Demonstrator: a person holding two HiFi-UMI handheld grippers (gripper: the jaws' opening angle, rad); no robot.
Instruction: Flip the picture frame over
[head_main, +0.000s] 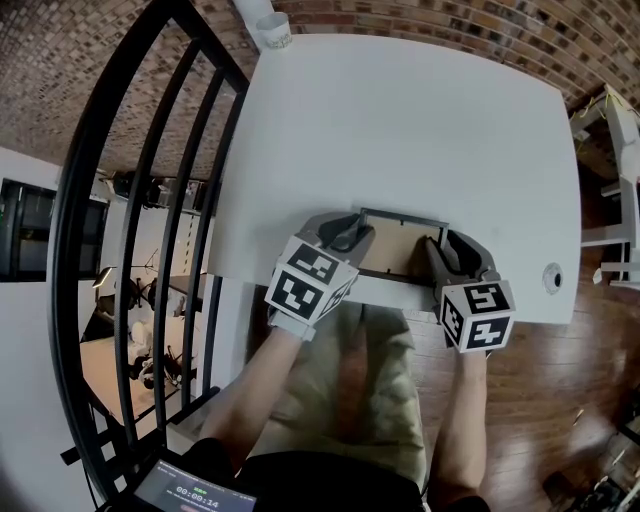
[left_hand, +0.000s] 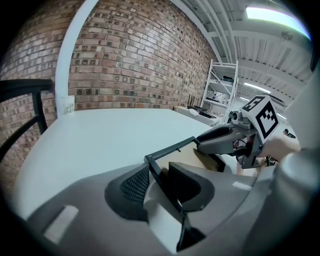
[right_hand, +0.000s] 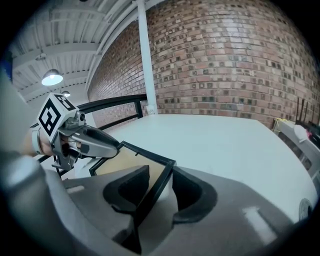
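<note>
You're straddling the picture frame (head_main: 392, 246) with both tools, not clamping it. On the left gripper (left_hand: 157, 171) the jaws are standing apart. The thin black side bar is running between them, with white showing beside the mesh-textured pad (left_hand: 131, 186). The right gripper (right_hand: 160, 171) is doing the same, with its bar crossing diagonally near a corner. The frame is sitting at the near edge of the smooth white table (head_main: 400, 120), lower centre of the head view, a brown board inside its rectangular rim. Only the left gripper view is showing the white shelving (left_hand: 220, 85), upper right. Only the right gripper view is showing the ceiling lamp (right_hand: 52, 77), upper left.
</note>
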